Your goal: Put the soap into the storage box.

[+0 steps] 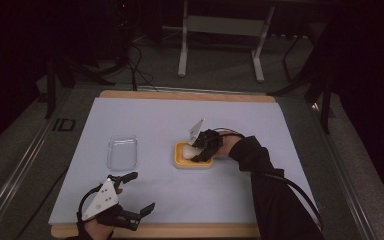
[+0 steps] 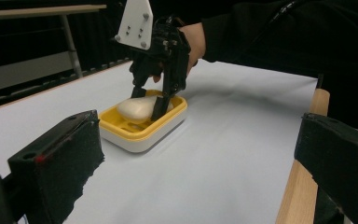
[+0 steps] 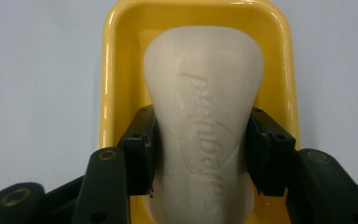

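Observation:
A cream bar of soap (image 3: 203,84) with raised lettering lies in a yellow soap dish (image 3: 116,56) on a white base, near the middle of the table. My right gripper (image 3: 203,154) reaches down into the dish, and its two black pads (image 3: 140,149) press on the bar's long sides. From above, the soap (image 1: 186,150), the dish (image 1: 180,163) and the right gripper (image 1: 196,152) show together. In the left gripper view, the soap (image 2: 135,108) sits tilted in the dish (image 2: 140,135) under the right gripper (image 2: 148,102). My left gripper (image 1: 141,192) is open at the table's front left, holding nothing.
A clear plastic lid or tray (image 1: 122,152) lies on the pale blue mat (image 1: 160,120), left of the dish. The mat covers a wooden board whose front edge (image 1: 180,231) shows. A metal frame (image 1: 220,30) stands on the floor beyond the table.

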